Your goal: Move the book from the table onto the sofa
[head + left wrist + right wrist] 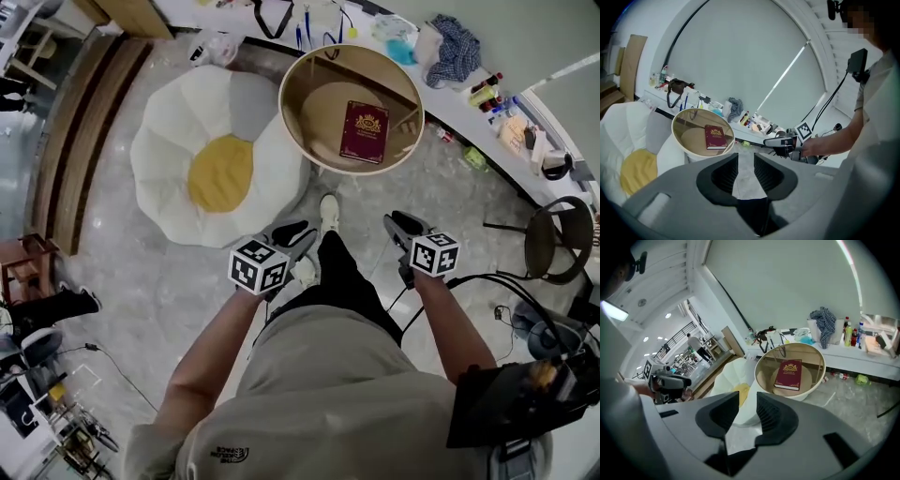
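A dark red book (364, 131) with a gold crest lies flat on the round glass-topped table (292, 111). Left of the table sits the sofa (169, 141), a white flower-shaped cushion with a yellow middle. Both grippers hang in the air short of the table, above the floor. My left gripper (298, 236) is open with nothing between its jaws; in its own view (746, 161) the book (715, 137) lies ahead to the left. My right gripper (398, 228) is also open and empty; its view (747, 401) shows the book (789, 374) ahead to the right.
A long white counter (469, 103) with bottles, a bag and a cloth runs behind the table. A black stool (558, 239) stands at the right, with cables on the floor near it. Wooden steps (84, 122) lie left of the sofa.
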Motion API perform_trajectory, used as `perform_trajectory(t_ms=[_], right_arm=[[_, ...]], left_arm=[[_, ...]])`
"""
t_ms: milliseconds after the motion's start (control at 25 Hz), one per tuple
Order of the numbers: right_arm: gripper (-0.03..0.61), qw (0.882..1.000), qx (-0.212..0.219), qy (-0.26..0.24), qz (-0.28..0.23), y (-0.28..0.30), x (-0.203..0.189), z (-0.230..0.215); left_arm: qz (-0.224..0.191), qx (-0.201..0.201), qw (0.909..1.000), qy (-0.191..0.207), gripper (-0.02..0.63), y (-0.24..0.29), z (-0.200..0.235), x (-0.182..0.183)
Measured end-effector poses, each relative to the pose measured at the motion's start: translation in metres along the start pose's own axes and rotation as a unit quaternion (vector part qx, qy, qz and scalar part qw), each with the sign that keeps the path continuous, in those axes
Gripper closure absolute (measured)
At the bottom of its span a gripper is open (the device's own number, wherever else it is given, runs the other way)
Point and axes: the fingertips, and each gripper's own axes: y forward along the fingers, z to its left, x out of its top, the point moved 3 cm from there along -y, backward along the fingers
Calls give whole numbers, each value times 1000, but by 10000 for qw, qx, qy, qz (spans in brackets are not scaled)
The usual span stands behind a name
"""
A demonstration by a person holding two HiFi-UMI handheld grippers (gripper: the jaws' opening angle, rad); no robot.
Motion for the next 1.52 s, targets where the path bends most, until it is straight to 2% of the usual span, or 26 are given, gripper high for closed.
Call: perform_trajectory(t_ms=[200, 360, 600, 880, 1120, 1360, 1520], right_arm=[[456, 9989, -79, 450, -113, 54, 37, -57], [419, 9980, -165, 612, 17, 107, 53, -115], [408, 9905, -305, 1331, 170, 177, 55, -191], [407, 9812, -353, 1898, 68, 230, 50, -265], [400, 9741, -257, 2243, -111, 266, 48, -297], [400, 9647, -117, 2606, -362, 292, 46, -305], [457, 9588, -225, 2787, -498, 292, 44, -307]], left_arm=[[310, 39, 9991, -271, 518, 41, 46, 30], [519, 72, 9983, -259, 517, 103, 87, 51], [990, 86, 9944, -351, 509, 197, 152, 62], [1351, 26, 9901, -385, 465, 303, 224, 65], [1524, 41, 9857, -719, 429, 366, 277, 47], [1603, -26, 9801, -1167, 413, 395, 299, 19], [1560, -82, 9774, -1424, 414, 400, 301, 15]])
